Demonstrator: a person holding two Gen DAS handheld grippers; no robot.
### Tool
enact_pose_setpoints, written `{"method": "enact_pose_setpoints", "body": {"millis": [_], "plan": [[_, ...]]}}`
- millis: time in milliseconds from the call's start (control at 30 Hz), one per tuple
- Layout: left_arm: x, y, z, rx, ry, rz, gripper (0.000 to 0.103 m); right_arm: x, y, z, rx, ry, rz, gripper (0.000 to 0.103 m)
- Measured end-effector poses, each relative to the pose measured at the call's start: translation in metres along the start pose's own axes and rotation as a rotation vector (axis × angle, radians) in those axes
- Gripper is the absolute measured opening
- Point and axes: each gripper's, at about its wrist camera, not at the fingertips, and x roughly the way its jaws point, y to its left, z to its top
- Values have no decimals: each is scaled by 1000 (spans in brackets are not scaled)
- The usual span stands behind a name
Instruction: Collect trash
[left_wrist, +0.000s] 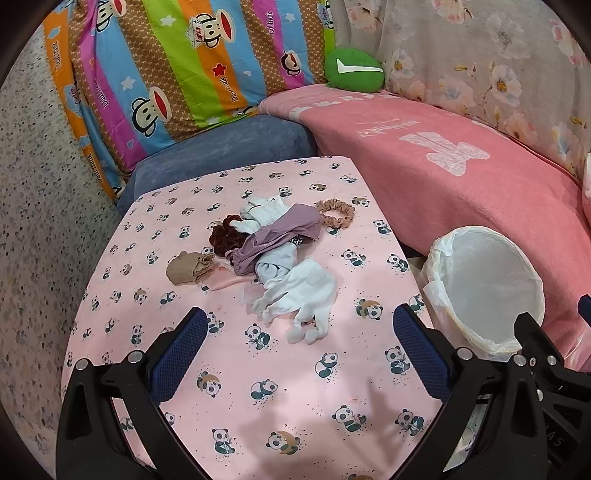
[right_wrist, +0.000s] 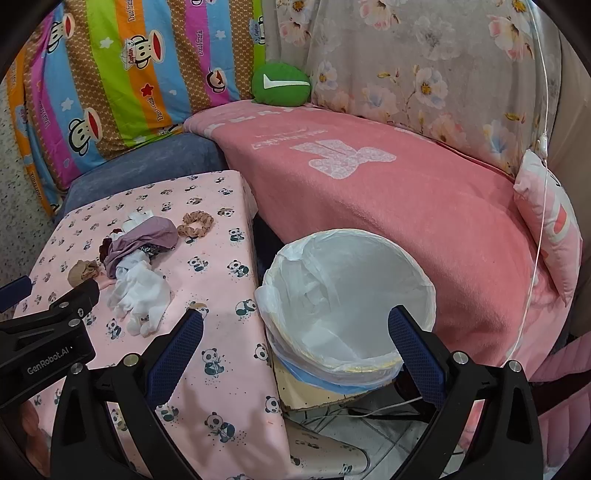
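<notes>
Now both grippers spread, empty: left gripper (left_wrist: 299, 325) above white glove (left_wrist: 295, 295), mid-table pile; right gripper (right_wrist: 295, 325) by bin (right_wrist: 424, 280) off table's right edge. Risk: tangled cloths drag along.

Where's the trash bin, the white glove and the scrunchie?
trash bin (right_wrist: 354, 236): right wrist view, far rim of its white liner.
white glove (left_wrist: 306, 291): left wrist view, on its palm.
scrunchie (left_wrist: 334, 205): left wrist view, top of the tan ring.

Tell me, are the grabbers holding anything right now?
Nothing. The left hand-held gripper and right hand-held gripper are both open and empty; the white gloves lie untouched.
</notes>
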Motion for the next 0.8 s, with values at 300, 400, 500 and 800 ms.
{"method": "enact_pose_setpoints", "body": {"millis": [300,400,500,800], "plan": [[-1,1,0,0,-2,2,96,0,1,0,-1,-2,0,98],[-1,1,0,0,-2,2,96,0,1,0,-1,-2,0,98],[-1,1,0,1,-3,1,96,0,1,0,-1,-2,-1,98],[-1,0,0,0,-3,2,96,-3,2,3,-5,-7,0,98]]}}
